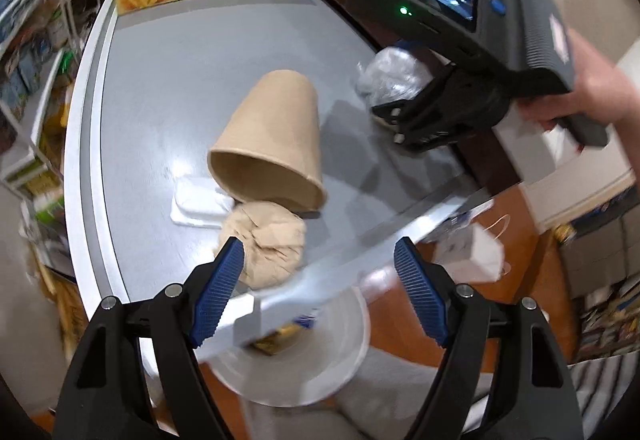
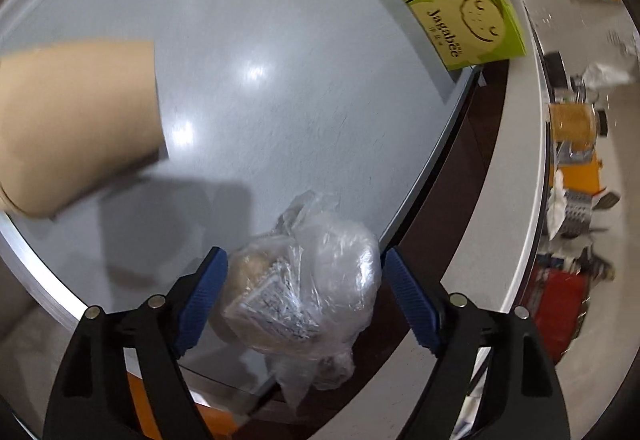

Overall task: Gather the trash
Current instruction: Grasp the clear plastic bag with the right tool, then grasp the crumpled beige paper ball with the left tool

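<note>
Presently: plastic-wrapped bundle sits between the spread fingers of the right claw, at the surface edge; judged light, crinkly, slippery; best gripped mid-bulk. Left claw is held apart, empty.

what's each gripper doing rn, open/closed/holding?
Left gripper: open, empty, just short of the crumpled brown paper ball.
Right gripper: open around the clear plastic bag; contact cannot be told, not clamped.

The paper cup is cut off (left edge); bag contents unreadable.
</note>
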Available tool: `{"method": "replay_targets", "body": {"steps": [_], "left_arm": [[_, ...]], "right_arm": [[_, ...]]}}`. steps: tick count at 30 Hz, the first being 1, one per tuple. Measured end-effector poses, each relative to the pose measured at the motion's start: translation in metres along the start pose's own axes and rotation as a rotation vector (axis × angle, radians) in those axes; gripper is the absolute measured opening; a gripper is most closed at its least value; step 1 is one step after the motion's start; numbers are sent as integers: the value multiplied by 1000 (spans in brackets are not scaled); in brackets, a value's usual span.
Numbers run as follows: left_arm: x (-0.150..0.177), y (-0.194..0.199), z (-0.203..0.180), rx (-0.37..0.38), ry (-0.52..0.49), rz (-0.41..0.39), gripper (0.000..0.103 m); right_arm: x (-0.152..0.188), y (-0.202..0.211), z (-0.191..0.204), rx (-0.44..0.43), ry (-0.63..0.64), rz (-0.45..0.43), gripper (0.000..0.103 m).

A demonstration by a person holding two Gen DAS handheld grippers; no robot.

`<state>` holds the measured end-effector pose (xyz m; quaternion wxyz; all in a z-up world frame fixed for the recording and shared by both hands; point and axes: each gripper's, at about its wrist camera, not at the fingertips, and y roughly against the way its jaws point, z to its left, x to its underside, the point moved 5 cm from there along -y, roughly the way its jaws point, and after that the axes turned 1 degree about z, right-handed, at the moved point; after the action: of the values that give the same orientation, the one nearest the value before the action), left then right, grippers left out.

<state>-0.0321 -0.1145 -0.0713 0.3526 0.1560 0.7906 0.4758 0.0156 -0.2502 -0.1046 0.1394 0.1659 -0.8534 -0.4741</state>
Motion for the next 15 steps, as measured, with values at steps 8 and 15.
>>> {"method": "replay_targets", "body": {"steps": [8,15], "left_arm": [[-1,-10,20,-60,-33,19,78],[7,-11,6,-82,-66,13,77]], "right_arm": [[8,-16,11,-62,-12,29,75],[3,-12,20,-116,-84,-16,74]]}}
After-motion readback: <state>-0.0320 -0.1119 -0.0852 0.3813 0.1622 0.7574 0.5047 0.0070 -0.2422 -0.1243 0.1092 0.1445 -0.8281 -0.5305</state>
